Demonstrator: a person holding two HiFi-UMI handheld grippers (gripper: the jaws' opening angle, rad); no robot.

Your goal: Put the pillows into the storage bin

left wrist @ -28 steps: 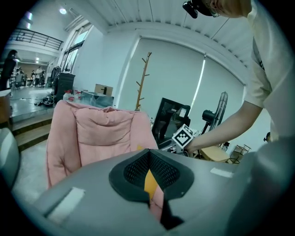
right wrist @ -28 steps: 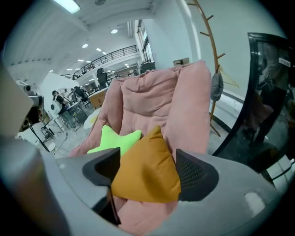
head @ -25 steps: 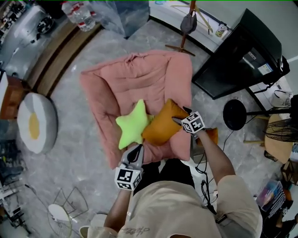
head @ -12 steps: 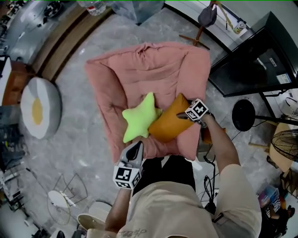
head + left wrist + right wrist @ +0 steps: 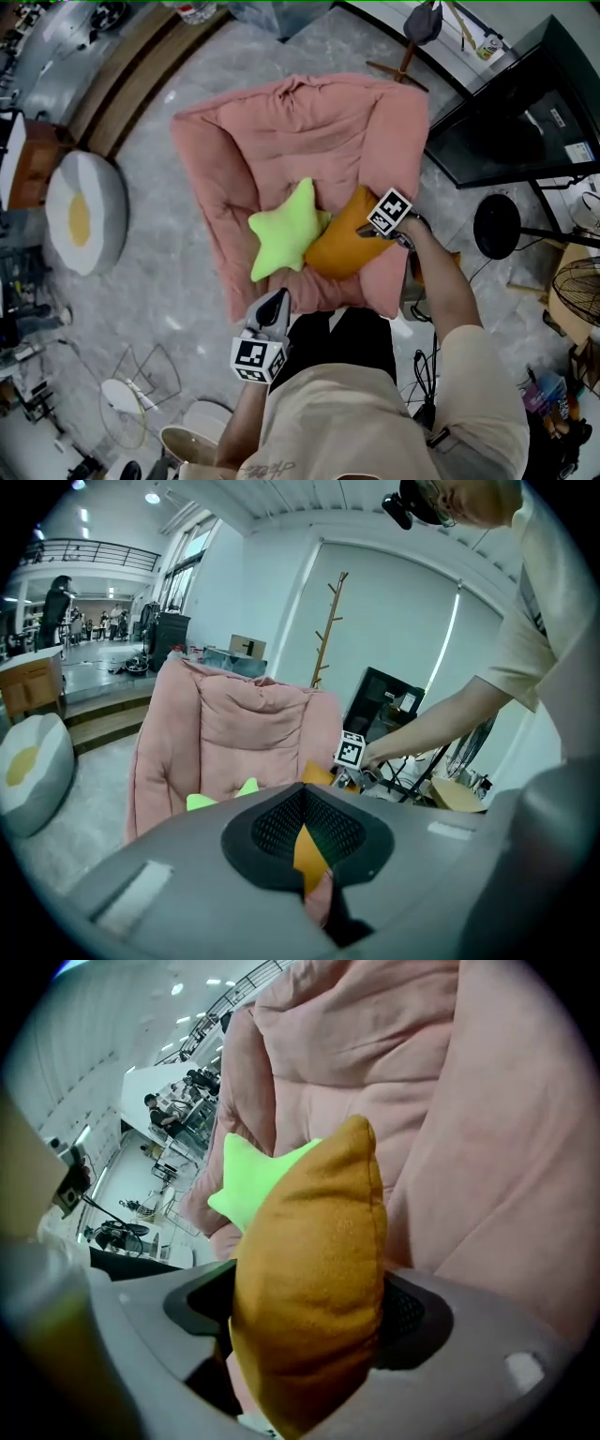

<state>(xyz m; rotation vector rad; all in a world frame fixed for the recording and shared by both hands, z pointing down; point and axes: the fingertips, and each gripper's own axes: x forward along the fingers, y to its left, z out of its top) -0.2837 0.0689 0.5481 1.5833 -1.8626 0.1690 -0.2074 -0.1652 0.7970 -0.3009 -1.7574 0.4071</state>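
Note:
An orange pillow (image 5: 342,246) and a green star pillow (image 5: 284,228) lie side by side on the front part of a big pink floor cushion (image 5: 281,131). My right gripper (image 5: 367,232) is at the orange pillow's right corner, pointing steeply down. Its jaws have just been closing. In the right gripper view the orange pillow (image 5: 309,1279) fills the space between both pads, with the star (image 5: 248,1180) behind it. My left gripper (image 5: 275,300) hovers at the cushion's near edge, shut and holding nothing. From there the orange pillow (image 5: 314,772) and star tips (image 5: 202,801) show past it.
A fried-egg cushion (image 5: 84,220) lies on the floor at left. A black cabinet (image 5: 511,112), a round black stand base (image 5: 497,225) and a fan (image 5: 577,291) stand at right. A coat rack (image 5: 412,37) is behind the pink cushion and a wire frame (image 5: 141,375) at lower left.
My right gripper has sunk and tipped steeper at the orange pillow's corner, and the pillow now rests lower on the pink cushion. My left gripper has dropped slightly near the cushion's front edge.

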